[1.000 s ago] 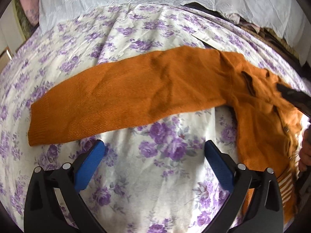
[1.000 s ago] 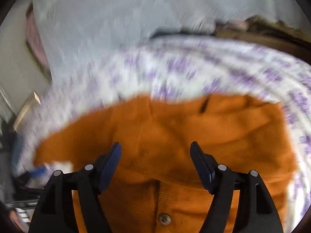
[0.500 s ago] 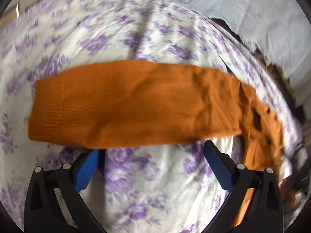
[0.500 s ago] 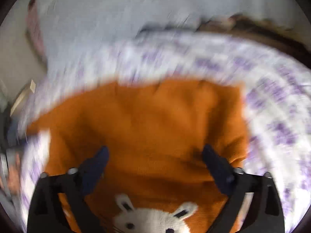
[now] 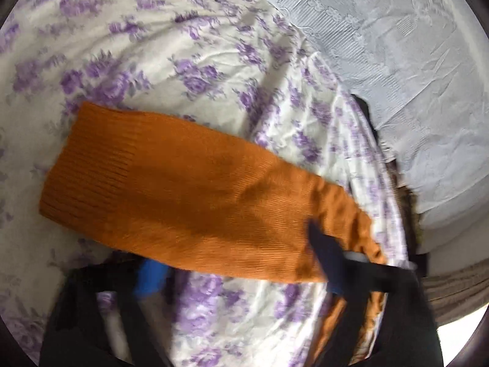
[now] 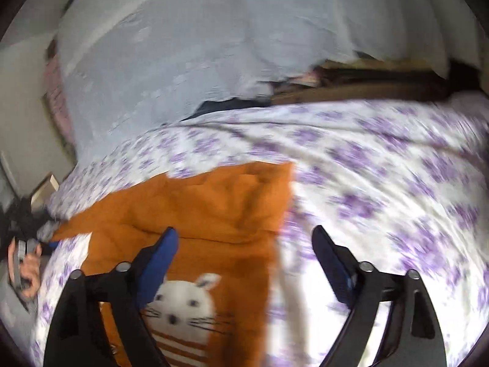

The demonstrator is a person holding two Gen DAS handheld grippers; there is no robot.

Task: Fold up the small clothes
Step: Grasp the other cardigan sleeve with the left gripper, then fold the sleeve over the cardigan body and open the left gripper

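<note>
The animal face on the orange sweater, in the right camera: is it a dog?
No: the white face on the orange sweater has upright rabbit-like ears and whiskers.

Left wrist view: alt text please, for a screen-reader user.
An orange knit sleeve lies stretched across a purple-flowered bedsheet, ribbed cuff at left. The left gripper, jaws open, sits at the sleeve's near edge; the picture is motion-blurred.

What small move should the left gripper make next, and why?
Probably ease the left gripper forward and close on the sleeve. Its open fingers straddle the sleeve's near edge, and the sleeve lies stretched out flat on the floral sheet, unfolded.
</note>
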